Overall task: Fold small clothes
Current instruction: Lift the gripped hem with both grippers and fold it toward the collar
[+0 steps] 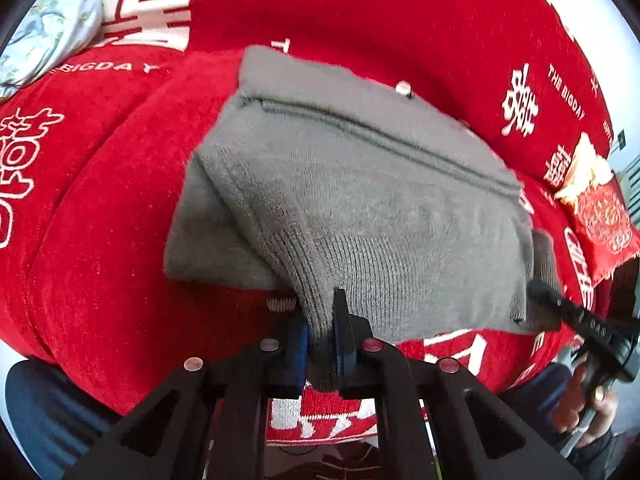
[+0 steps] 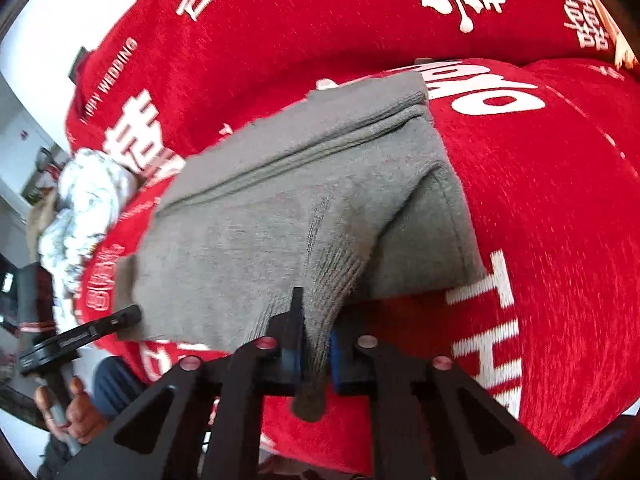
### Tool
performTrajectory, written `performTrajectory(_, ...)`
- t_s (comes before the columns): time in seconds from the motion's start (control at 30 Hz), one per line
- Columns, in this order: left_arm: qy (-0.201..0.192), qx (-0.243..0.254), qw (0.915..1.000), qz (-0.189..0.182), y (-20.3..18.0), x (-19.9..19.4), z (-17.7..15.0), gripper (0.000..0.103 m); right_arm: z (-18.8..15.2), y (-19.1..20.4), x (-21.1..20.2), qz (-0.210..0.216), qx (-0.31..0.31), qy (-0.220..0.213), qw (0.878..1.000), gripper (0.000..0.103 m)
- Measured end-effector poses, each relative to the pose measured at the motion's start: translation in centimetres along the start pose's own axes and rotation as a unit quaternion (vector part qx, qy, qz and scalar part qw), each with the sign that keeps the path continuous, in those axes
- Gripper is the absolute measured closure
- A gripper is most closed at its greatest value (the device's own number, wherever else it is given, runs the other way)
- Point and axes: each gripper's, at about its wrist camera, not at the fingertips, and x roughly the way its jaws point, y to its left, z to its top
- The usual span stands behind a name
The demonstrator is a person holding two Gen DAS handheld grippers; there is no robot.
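Grey knit garment [image 1: 360,200] pinched at both near ribbed corners, lifted off red lettered blanket [image 1: 100,220].
Left gripper [image 1: 322,336] and right gripper [image 2: 312,344] clamped tight on hem, likely to carry that edge evenly across for a fold; far part resting flat.

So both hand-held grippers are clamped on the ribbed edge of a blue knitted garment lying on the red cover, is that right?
Not quite: the knitted garment is grey, not blue, as both wrist views show. The left hand-held gripper and right hand-held gripper are clamped on its ribbed edge, over the red cover.
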Motion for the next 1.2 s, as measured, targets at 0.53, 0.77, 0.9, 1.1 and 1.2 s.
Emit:
performTrajectory(0.53, -0.029, -0.015, 0.9994, 0.013, 0.7, 0.1, -0.5, 0.007, -0.8, -1.7, 1.2, 0.030, 0.052, 0.016, 0.998, 0.061)
performTrajectory(0.77, -0.008, 0.003, 0.9999, 0.007, 0.0, 1.2, -0.3, 0.060, -0.6, -0.8, 1.4, 0.015, 0.024, 0.012, 1.000, 0.085)
performTrajectory(0.9, -0.008, -0.003, 0.9999, -0.014, 0.1, 0.0, -0.2, 0.092, -1.0, 0.0, 0.6, 0.015, 0.007, 0.004, 1.000, 0.095)
performTrajectory(1.1, -0.067, 0.000, 0.9974, -0.025, -0.6, -3.7, 1.0, 0.092, 0.0, 2.4, -3.0, 0.043, -0.028, -0.041, 0.998, 0.095)
performTrajectory(1.2, -0.104, -0.003, 0.9940, -0.033, -0.9, -5.7, 1.6, 0.092, 0.9, 2.6, -4.5, 0.051, -0.019, -0.066, 0.996, 0.095)
